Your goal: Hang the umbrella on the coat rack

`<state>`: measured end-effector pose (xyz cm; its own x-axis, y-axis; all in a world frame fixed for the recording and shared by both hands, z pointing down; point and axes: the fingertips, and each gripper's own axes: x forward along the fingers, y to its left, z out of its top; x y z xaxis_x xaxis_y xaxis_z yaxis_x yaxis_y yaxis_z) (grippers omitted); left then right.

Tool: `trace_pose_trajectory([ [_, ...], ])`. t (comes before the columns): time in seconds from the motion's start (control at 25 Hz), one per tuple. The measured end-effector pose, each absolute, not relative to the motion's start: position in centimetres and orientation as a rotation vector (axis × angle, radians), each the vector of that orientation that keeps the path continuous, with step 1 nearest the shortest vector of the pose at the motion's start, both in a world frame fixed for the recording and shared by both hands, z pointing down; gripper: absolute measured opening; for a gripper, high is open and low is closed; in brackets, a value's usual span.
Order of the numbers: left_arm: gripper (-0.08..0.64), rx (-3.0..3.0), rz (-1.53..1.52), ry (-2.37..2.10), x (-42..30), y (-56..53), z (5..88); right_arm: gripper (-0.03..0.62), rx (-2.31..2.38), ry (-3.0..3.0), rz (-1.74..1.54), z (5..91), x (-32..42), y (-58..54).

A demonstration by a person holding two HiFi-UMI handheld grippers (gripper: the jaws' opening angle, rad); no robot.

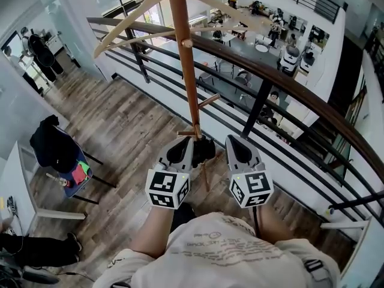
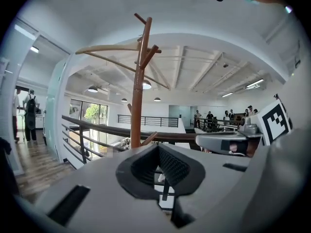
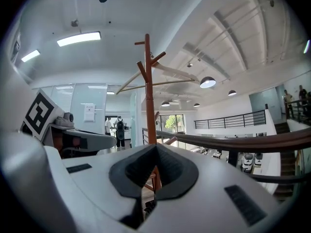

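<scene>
The wooden coat rack rises straight ahead of me, its pole also standing in the left gripper view and the right gripper view. A black bundle, seemingly the folded umbrella, sits against the pole's lower part beside a short peg; how it is attached is hidden. My left gripper is shut and empty, its tips just left of that bundle. My right gripper is shut and empty too, a little to the right of the pole. Their shut tips show in the left gripper view and the right gripper view.
Wooden hangers hang from the rack's top arms. A dark-railed balustrade runs just behind the rack, over a lower floor with people. A chair draped with dark clothes stands at the left on the wooden floor.
</scene>
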<state>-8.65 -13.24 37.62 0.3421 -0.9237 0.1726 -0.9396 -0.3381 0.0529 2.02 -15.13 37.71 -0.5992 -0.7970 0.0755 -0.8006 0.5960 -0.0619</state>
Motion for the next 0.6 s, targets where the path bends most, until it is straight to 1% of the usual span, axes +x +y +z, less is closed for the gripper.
trace_pose_trajectory([
  [0.6,0.005,2.406,0.203,-1.685,-8.4,-14.0,39.0,0.002,1.431,-2.748,0.219,38.2,2.7,-15.7],
])
